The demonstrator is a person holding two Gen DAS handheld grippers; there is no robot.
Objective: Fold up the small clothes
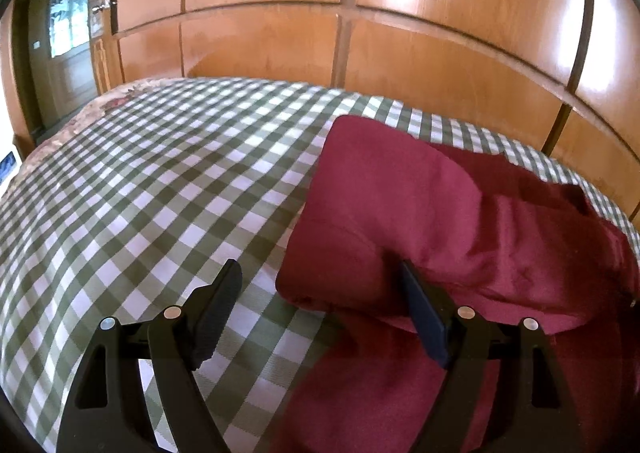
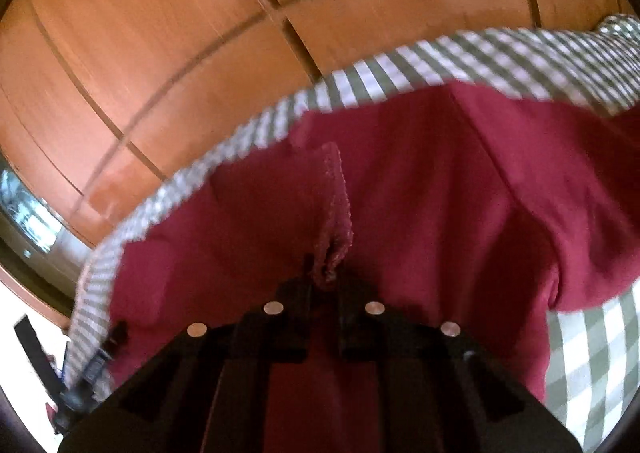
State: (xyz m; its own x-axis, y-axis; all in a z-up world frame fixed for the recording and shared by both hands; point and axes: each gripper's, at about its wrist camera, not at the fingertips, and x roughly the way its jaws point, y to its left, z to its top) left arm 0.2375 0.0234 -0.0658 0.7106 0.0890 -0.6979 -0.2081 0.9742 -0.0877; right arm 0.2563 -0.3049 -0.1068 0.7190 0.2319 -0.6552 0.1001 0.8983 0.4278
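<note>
A dark red garment (image 1: 440, 221) lies partly folded on the green-and-white checked sheet (image 1: 160, 193), at the right in the left wrist view. My left gripper (image 1: 320, 293) is open and empty. Its right finger (image 1: 424, 317) rests against the garment's near edge, and its left finger (image 1: 220, 301) is over bare sheet. In the right wrist view the garment (image 2: 420, 193) fills the middle. My right gripper (image 2: 326, 277) is shut on a stitched hem of the garment (image 2: 336, 205), which stands up between the jaws.
A glossy wooden wardrobe (image 1: 360, 13) runs behind the bed, close to its far edge. A door with a glass pane (image 1: 68, 13) stands at far left. The checked sheet (image 2: 580, 353) shows at the right in the right wrist view.
</note>
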